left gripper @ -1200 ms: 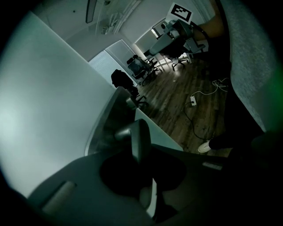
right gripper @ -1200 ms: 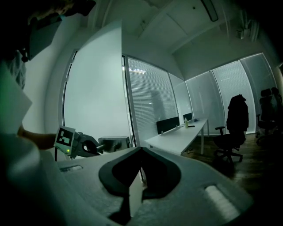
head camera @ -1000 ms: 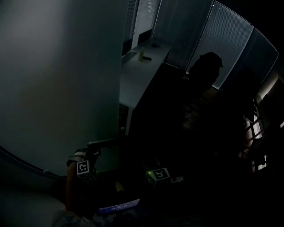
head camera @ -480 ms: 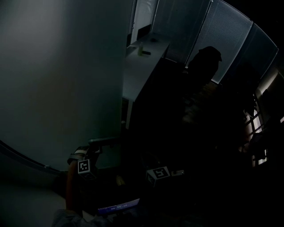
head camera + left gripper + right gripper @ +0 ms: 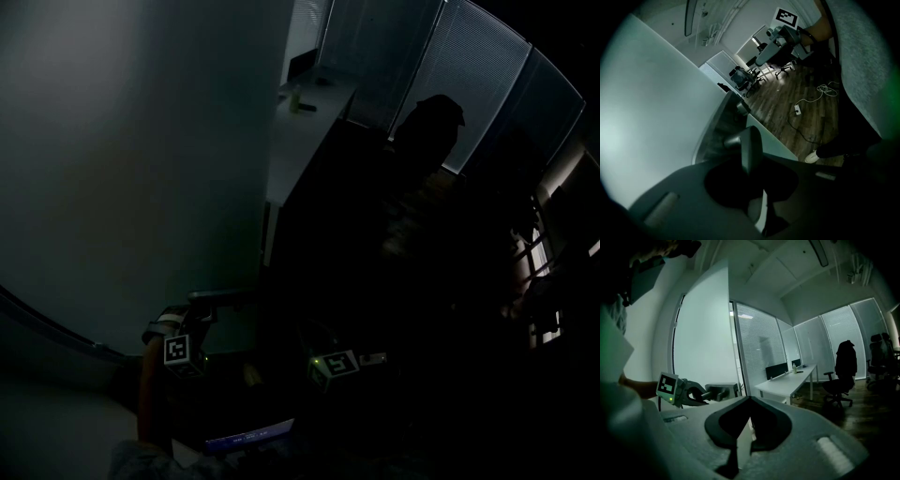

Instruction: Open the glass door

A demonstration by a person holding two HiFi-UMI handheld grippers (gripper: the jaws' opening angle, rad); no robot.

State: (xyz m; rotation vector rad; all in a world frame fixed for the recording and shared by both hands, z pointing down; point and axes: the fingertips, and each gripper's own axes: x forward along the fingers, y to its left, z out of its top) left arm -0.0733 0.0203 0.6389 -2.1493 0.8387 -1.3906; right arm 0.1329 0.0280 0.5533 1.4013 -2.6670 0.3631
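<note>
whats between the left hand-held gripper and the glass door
The door handle, in the right gripper view, juts from the glass door into the left hand-held gripper; its jaws, just eased wider, clasp it.

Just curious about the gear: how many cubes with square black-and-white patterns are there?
2. One cube sits lower left in the head view, the other lower centre; none appears hidden.

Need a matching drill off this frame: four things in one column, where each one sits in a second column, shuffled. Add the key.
Things:
1. door handle
2. bottle
3. jacket
4. white cable

Places:
A. hung over the back of the office chair
B. lying on the wood floor
C. mounted on the glass door
D. standing on the white desk

Pairs: 1-C, 2-D, 3-A, 4-B
</note>
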